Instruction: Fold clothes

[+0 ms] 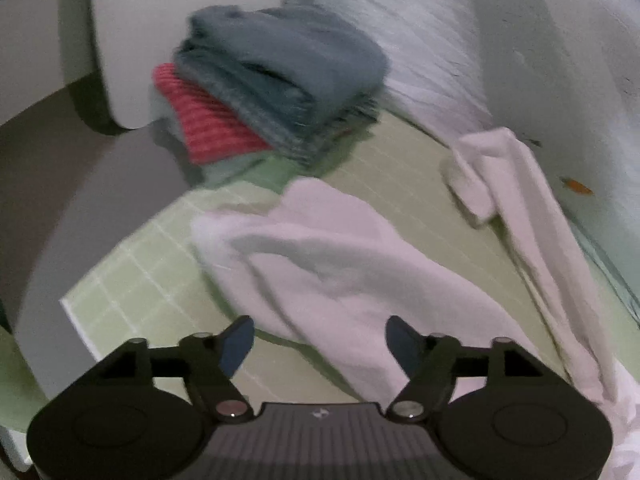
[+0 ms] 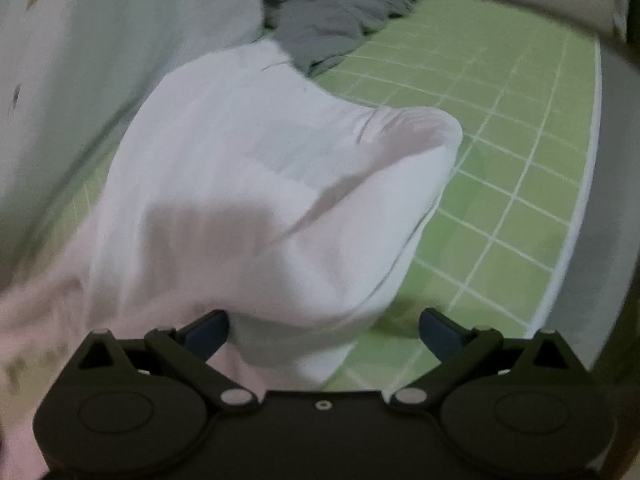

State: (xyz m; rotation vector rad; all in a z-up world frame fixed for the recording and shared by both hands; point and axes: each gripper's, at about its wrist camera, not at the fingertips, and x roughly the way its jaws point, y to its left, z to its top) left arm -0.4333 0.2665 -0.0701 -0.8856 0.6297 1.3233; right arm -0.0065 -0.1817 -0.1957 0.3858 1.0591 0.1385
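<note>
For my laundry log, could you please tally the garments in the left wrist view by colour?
White or pale pink, loose on the green grid mat: 1 large garment plus 1 smaller piece, possibly joined
Grey-blue, top of the stack: 1
Red striped: 1
Pale green, bottom of the stack: 1
Total: 5

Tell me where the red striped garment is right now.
In the left wrist view, upper left, the red striped garment sits in the folded stack, under the blue-grey garment, at the far edge of the green mat.

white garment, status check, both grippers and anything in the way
Left gripper open, empty. Right gripper open, white garment bunched between its fingers, not clamped. Garment unfolded on green grid mat. Folded stack at far end, clear of the work.
</note>
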